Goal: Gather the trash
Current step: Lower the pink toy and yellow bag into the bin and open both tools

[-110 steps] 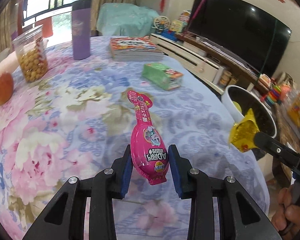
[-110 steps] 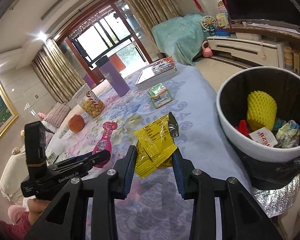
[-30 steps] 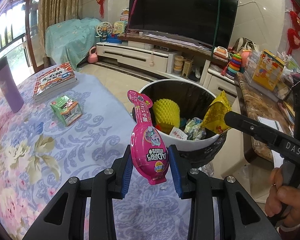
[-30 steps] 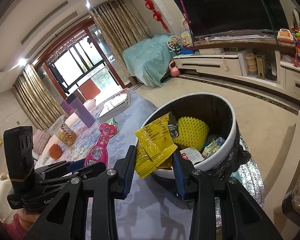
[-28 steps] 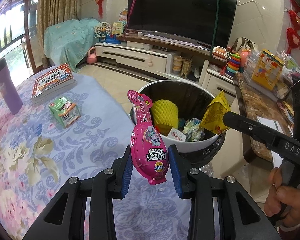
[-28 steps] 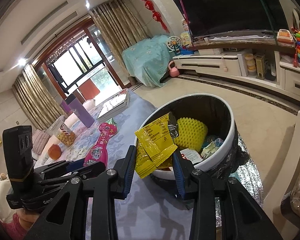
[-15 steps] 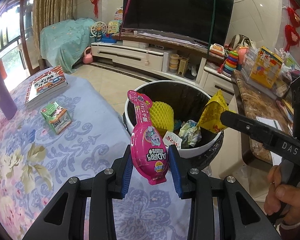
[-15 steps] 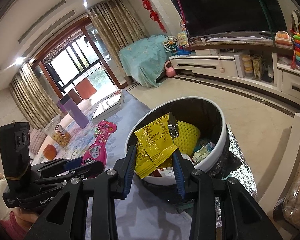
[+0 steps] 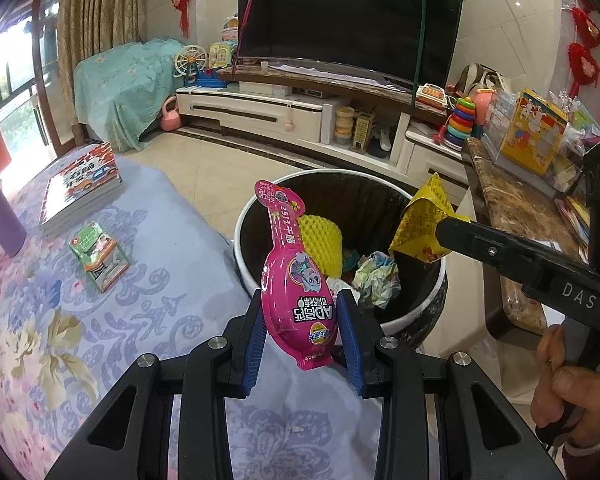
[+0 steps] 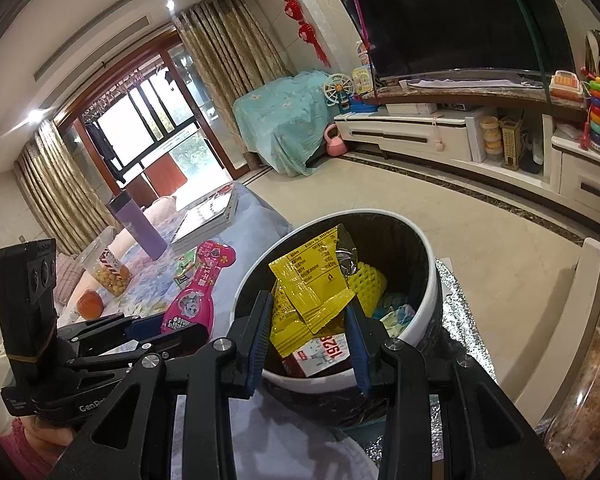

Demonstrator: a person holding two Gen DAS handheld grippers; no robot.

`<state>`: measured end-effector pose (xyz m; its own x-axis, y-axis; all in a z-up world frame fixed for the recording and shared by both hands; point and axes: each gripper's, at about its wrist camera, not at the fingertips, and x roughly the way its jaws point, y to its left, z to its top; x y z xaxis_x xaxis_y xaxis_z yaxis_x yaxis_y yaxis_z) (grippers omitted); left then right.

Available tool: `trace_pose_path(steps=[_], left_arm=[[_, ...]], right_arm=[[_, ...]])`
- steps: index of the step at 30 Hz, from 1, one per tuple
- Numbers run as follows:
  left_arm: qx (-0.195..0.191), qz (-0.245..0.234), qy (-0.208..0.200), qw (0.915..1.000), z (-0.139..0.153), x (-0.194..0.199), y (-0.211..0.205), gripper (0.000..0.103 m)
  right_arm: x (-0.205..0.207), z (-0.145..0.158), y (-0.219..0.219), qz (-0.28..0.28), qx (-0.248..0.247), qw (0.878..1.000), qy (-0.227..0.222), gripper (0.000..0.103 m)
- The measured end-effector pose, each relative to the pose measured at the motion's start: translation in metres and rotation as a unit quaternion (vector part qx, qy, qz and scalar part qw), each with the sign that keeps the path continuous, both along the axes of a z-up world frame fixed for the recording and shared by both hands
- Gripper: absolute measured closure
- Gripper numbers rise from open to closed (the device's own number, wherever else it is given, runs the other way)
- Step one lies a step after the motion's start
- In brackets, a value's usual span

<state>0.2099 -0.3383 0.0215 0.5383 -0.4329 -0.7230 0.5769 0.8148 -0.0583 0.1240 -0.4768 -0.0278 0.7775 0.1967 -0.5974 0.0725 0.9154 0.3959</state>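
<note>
Left gripper (image 9: 304, 320): jaws clamped on a pink snack packet (image 9: 296, 280), held upright at the near edge of the bin.
Right gripper (image 10: 306, 330): jaws clamped on a crumpled yellow wrapper (image 10: 312, 284), held over the open bin.
Bin (image 9: 244, 248): white rim, black liner, standing just beside the desk; inside lay yellow foam netting (image 9: 320, 240) and crumpled paper (image 9: 376, 276).
Desk (image 9: 100, 320): floral cloth, carrying a green carton (image 9: 98, 256) and stacked books (image 9: 80, 188).
</note>
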Motion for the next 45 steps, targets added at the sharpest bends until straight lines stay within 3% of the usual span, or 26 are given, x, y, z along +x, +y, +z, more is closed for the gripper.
trace_pose_path(steps=[19,45], left_arm=[[0.020,-0.007,0.001,0.9998,-0.006,0.020,-0.026,0.070],[0.039,-0.012,0.024,0.9989,-0.018,0.055,-0.052,0.070]], right_arm=[[0.015,0.001,-0.013,0.000,-0.010,1.000,0.012,0.067],[0.051,-0.009,-0.023,0.014,-0.031,0.998,0.059,0.067]])
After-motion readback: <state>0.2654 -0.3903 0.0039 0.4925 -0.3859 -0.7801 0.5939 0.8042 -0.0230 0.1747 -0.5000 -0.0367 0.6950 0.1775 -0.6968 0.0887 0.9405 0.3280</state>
